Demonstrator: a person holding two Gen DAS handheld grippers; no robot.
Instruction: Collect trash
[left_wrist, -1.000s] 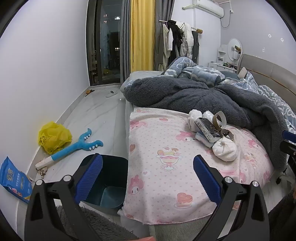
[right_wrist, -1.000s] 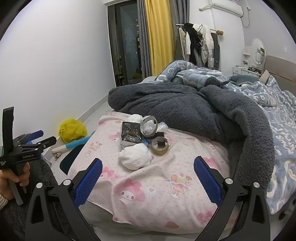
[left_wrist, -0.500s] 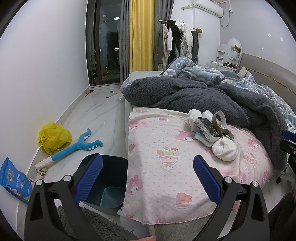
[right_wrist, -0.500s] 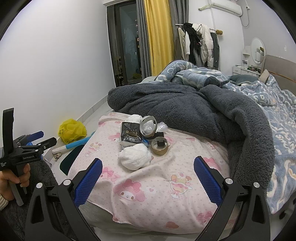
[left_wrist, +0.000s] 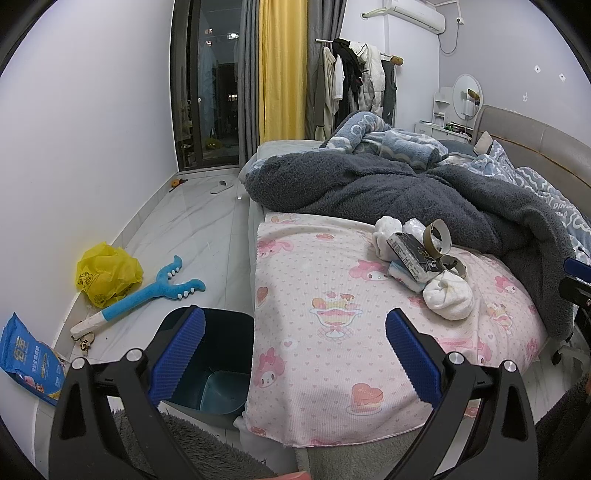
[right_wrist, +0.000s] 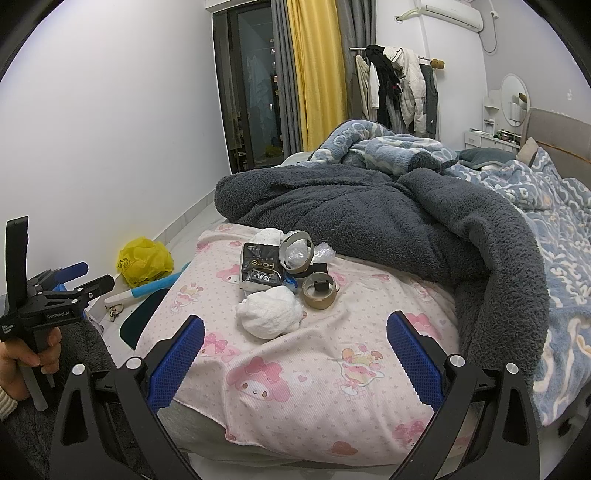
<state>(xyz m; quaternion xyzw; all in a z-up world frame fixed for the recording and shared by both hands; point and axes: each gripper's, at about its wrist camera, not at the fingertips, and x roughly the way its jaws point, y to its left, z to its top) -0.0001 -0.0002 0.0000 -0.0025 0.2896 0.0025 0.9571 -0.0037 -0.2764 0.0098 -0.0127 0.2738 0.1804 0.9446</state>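
Trash is sitting in a small pile on the pink sheet at the near end of the bed, just in front of the grey blanket. Nearest is a white wad, touching a black packet behind it. A tape roll is lying flat just right of the wad, and an emptier roll is standing on edge behind it, leaning on the packet. Another white wad is peeking out at the far side of the pile.

Right tool is hanging wide open, holding nothing, near side of the pile, wad showing between the blue pads. Left tool is also gaping open and empty, pointing at the sheet's near left corner, with the pile off to its far right. In the right view the left tool is showing at the left edge, gripped by a hand.

Bin is standing on the floor at the bed's near left corner, dark, open-topped, partly behind the left pad. Further left on the floor a yellow bag is lying crumpled against the wall, a blue toy is lying just beside it, and a blue pouch is lying at the near left. Grey rug is showing under the left tool.
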